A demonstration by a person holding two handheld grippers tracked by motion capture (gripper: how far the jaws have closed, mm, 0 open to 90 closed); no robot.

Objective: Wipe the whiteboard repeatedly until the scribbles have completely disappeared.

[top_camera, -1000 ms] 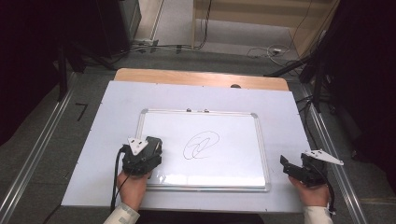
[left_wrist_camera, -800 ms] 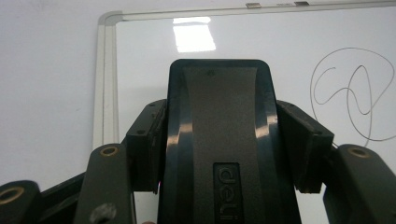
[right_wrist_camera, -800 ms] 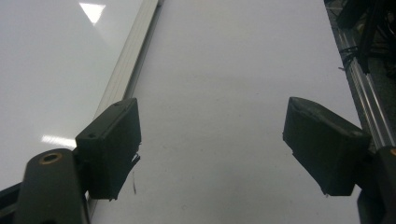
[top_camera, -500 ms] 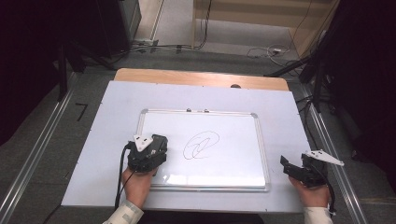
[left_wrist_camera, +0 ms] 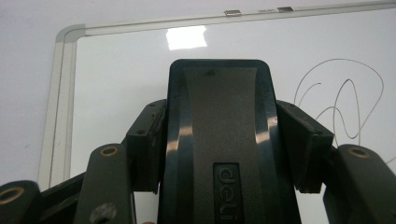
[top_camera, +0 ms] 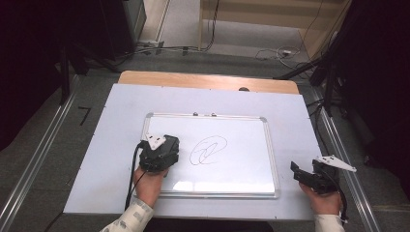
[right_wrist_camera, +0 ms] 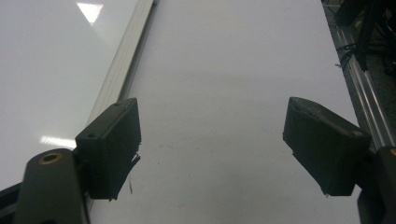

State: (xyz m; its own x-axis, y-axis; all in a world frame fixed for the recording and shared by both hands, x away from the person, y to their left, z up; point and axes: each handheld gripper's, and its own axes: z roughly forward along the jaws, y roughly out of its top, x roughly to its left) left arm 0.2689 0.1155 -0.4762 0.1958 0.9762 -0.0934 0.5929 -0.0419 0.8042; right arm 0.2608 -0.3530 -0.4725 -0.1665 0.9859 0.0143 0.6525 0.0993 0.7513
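While the left claw (top_camera: 162, 150) clamped a black eraser (left_wrist_camera: 219, 140) at lower left of the whiteboard (top_camera: 241, 169), just left of the scribble (top_camera: 209, 151) at centre, the right claw (top_camera: 302, 175) rested wide and empty on the tabletop (top_camera: 111, 130), lower right.

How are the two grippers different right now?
The left gripper is over the whiteboard; the right gripper is beside it on the white table cover. The left gripper's fingers are shut on a black eraser; the right gripper's fingers stand open with nothing between them. Both are black and hand-held.
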